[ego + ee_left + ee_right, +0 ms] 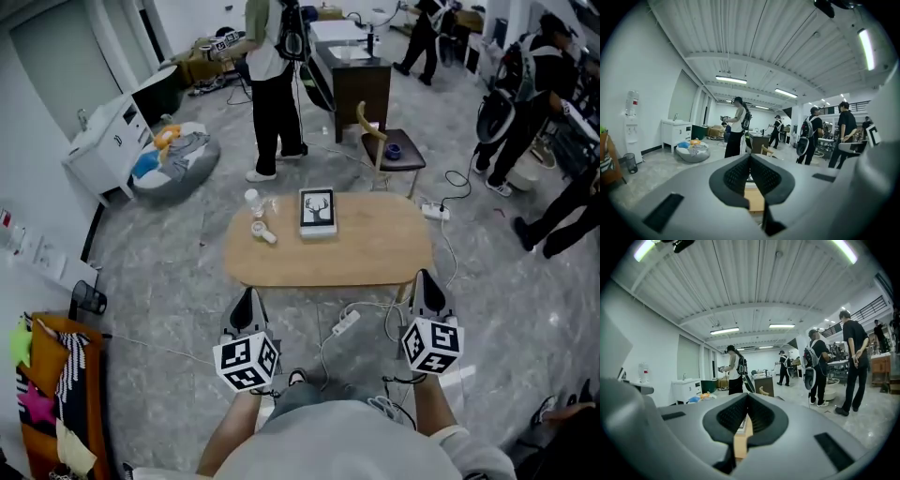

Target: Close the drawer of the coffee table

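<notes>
- Two empty pairs, pinched tight: left tongs [248,298] & right tongs [427,281], raised on near side of bench [375,251].
- No drawer sticks out of bench; prob. already in.
- If not flush: push front square w/ both tips.

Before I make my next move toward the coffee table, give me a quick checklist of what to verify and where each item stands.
1. Left gripper empty: ok, fingers together on nothing.
2. Right gripper empty: ok, fingers together on nothing.
3. Drawer open or shut: cannot tell, no drawer shows on the coffee table in any view.
4. Floor ahead free: not ok, a power strip lies on the floor between you and the table.
5. Tabletop things away from the near edge: ok, the picture frame and bottle sit toward the far side.
</notes>
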{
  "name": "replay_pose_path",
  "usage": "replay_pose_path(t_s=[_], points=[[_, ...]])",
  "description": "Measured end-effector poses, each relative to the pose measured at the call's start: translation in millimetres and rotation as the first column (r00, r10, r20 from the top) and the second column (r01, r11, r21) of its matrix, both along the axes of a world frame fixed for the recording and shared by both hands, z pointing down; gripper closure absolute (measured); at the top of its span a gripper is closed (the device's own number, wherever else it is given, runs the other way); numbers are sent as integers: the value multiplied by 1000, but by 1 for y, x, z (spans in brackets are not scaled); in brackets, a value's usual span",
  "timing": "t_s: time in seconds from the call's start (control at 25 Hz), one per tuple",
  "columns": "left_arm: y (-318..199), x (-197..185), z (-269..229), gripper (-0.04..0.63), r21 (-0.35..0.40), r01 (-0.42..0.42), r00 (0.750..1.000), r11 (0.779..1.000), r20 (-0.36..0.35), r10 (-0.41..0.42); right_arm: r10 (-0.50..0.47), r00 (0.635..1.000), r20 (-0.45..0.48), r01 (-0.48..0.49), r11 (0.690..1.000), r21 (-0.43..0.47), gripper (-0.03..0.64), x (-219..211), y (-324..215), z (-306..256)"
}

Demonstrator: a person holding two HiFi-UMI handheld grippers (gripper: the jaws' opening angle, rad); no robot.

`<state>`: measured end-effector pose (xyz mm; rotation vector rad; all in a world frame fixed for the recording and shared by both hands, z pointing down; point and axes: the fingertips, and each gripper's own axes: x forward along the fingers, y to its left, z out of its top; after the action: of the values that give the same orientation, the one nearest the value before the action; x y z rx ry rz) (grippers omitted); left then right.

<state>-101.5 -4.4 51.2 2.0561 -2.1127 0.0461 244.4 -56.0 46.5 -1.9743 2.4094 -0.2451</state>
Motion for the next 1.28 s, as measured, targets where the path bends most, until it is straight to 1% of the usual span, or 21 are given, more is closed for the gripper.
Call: replay_pose_path(t_s=[0.2,0.36,0.44,0.72,0.92,1.28], points=[[-12,-1,-18,598,23,-9,1000,1000,20,9,28,999,21,-28,1000,-3,617,-3,7,3],[-18,-2,-24,600,46,-18,1000,999,10,18,39,998,-40,-39,999,3,618,-9,7,0],[-22,-3,-25,598,51,-25,1000,998,5,25,46,998,-52,-46,999,4,618,-12,5,-5],[-30,-5,-19,598,37,-44,999,998,-23,45,55,996,-63,-56,998,-10,618,-20,4,-13],[-37,-9,-17,598,27,-58,998,998,-37,59,50,995,-85,-50,999,1,618,-27,-1,-21],[-45,-15,-17,598,23,-82,996,996,-29,83,56,995,-87,-55,998,7,618,-36,-7,-27]])
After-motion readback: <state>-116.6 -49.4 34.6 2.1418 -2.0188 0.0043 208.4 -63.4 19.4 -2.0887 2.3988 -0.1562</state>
